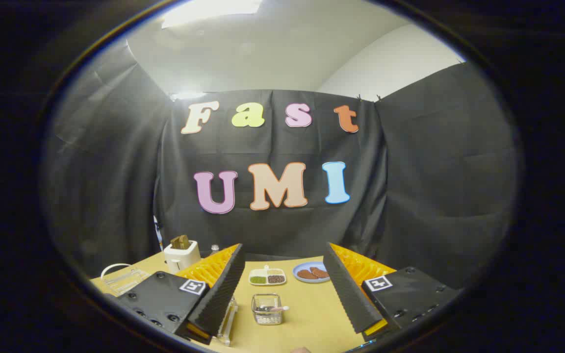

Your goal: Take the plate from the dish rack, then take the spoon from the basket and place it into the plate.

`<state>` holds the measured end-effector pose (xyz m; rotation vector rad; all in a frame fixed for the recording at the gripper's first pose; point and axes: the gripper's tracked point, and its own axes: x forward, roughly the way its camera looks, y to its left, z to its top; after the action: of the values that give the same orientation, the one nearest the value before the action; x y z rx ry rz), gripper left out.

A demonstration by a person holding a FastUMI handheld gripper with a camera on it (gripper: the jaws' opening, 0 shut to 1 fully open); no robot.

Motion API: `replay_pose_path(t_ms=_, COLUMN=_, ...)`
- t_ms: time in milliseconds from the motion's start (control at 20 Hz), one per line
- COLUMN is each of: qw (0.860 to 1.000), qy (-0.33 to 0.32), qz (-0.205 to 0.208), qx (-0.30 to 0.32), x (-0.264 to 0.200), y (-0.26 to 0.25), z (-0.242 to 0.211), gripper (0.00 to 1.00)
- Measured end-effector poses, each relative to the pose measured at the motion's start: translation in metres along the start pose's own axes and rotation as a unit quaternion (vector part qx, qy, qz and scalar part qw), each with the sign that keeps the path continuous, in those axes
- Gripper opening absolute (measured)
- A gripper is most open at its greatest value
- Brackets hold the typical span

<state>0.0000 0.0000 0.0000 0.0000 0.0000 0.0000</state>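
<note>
A small wire basket [267, 310] stands on the tan table [312, 314] between my fingers, with a spoon [275, 309] lying in it, handle to the right. My gripper [282, 250] is open and held above the table, its fingers spread wide with nothing between them. A clear rack-like stand [123, 279] with a white loop sits to the left beyond the left finger; I cannot make out a plate in it. Another clear piece [228, 321] stands right beside the left finger, partly hidden by it.
A white divided dish [267, 277] with green and dark fillings lies beyond the basket. To its right is a blue plate [312, 272] with brown pieces. A white toaster [182, 254] holding toast stands at the back left.
</note>
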Motion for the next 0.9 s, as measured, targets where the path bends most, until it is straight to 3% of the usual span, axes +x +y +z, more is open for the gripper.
replay_pose_path(t_ms=900, qw=1.0, qy=0.01, qz=0.005, qx=-0.005, x=0.006, y=0.0103, z=-0.0027, gripper=1.0)
